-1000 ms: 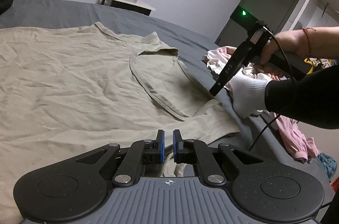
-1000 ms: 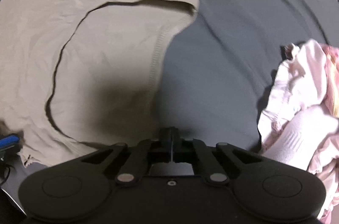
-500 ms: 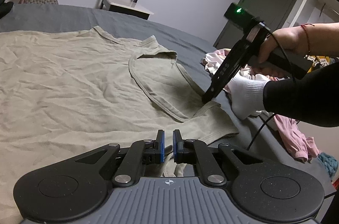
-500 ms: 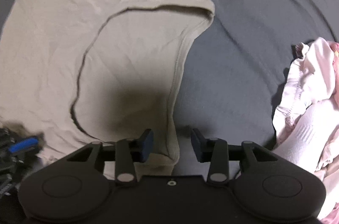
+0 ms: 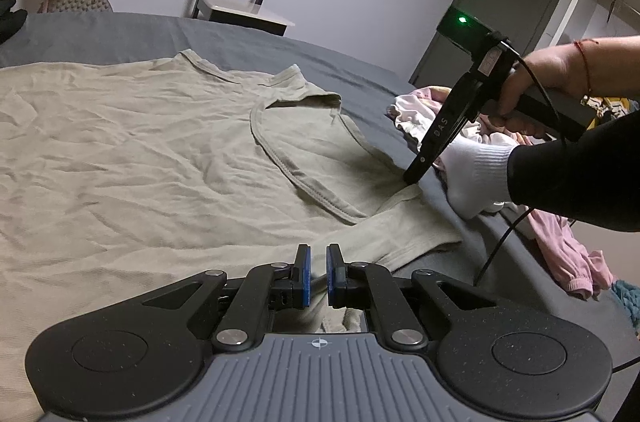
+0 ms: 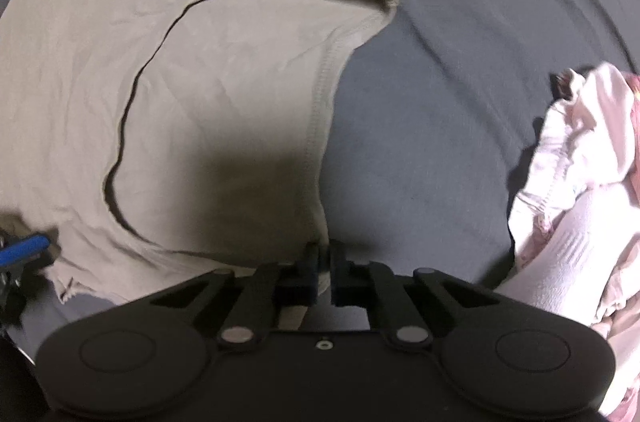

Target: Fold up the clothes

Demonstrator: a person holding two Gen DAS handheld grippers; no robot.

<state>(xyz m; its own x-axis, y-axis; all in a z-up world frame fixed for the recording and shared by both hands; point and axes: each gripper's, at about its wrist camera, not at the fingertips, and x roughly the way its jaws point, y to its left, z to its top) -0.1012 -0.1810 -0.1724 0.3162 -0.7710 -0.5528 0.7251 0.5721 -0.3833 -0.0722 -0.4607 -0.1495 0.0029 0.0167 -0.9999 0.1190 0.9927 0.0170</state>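
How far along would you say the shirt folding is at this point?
Done: the beige T-shirt lies spread on the grey bed, one sleeve folded inward. In hand: the left gripper pinches the hem; the right gripper closes on the sleeve's edge. Left: the main body folds, and the pink clothes.

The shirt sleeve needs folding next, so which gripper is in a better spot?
Probably the right gripper: its fingers already pinch the sleeve edge. The left gripper holds the shirt's side.
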